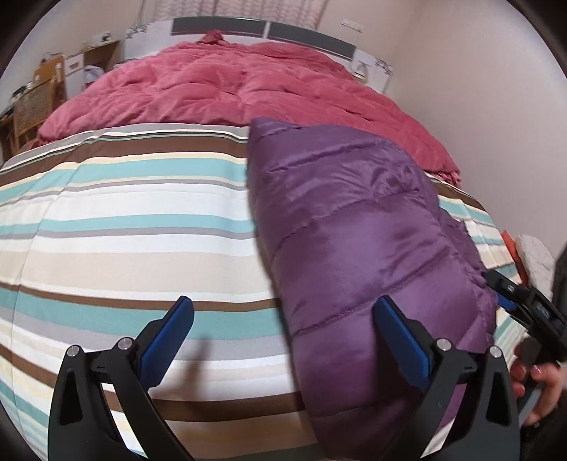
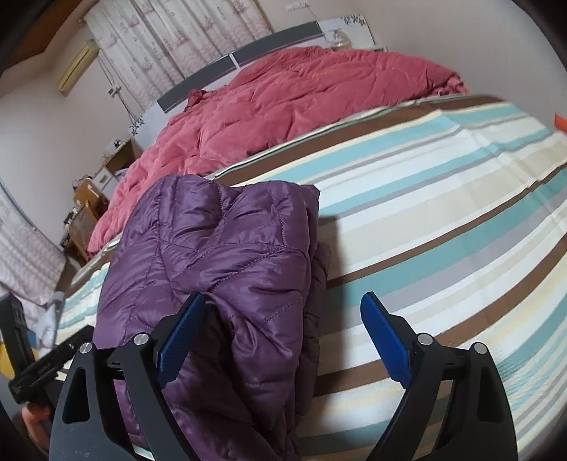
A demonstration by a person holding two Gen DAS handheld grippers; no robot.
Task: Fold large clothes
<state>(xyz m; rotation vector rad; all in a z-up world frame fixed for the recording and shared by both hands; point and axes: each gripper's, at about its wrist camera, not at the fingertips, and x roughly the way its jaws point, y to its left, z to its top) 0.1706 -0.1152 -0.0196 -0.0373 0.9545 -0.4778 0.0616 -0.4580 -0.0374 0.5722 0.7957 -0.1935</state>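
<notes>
A purple quilted puffer jacket [image 1: 354, 227] lies folded into a thick bundle on the striped bedspread [image 1: 124, 220]. My left gripper [image 1: 283, 301] stands open just above the bed. Its right finger [image 1: 400, 337] overlaps the jacket's near edge, and its left finger is over bare stripes. The right wrist view shows the same jacket [image 2: 219, 255] at lower left. There my right gripper [image 2: 283, 297] is open too, its left finger [image 2: 180, 337] against the jacket's near fold and its right finger over the bedspread [image 2: 443, 220]. A hand [image 1: 542, 383] holds the right gripper's body [image 1: 528, 301] at the left wrist view's right edge.
A rumpled pink quilt [image 1: 226, 85] covers the far half of the bed up to the grey headboard [image 1: 219, 26]. Wooden furniture [image 1: 39, 99] stands left of the bed, and curtains [image 2: 184, 35] hang behind. An orange item [image 1: 512, 244] and a white bundle [image 1: 535, 259] lie at the bed's right edge.
</notes>
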